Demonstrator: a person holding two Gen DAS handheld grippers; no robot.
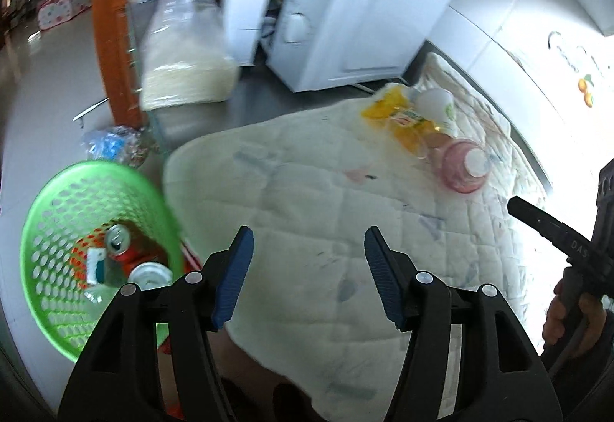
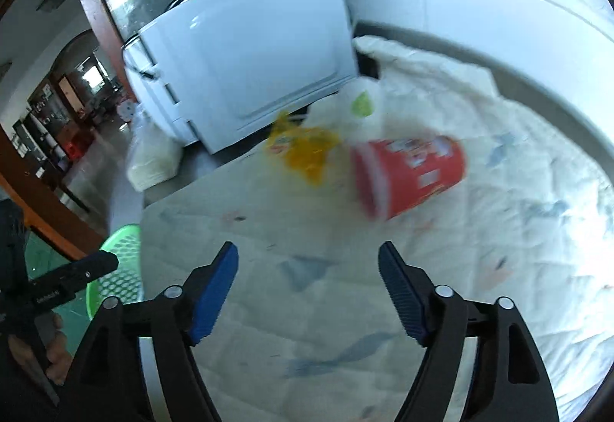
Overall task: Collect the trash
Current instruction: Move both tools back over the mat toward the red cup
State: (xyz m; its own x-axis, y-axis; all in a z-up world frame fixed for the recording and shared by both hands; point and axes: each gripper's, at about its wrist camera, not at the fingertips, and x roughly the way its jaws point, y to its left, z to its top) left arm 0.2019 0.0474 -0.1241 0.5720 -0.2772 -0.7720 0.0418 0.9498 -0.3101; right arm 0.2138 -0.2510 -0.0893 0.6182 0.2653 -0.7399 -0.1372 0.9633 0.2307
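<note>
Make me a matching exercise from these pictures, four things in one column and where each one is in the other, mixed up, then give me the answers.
Things:
1. red cup
2. soda can
3. yellow wrapper
4. left gripper

Places or states:
A. inside the green basket
B. lying on its side on the quilt
C. jaws open, holding nothing
D. crumpled on the quilt, next to the white cabinet

Pairs: 1-B, 2-A, 3-D, 4-C

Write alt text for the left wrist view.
The open left claw hovers over a white quilted pad, empty. A green basket at left holds cans; a yellow wrapper, a white cup and a pink cup lie ahead.
</note>
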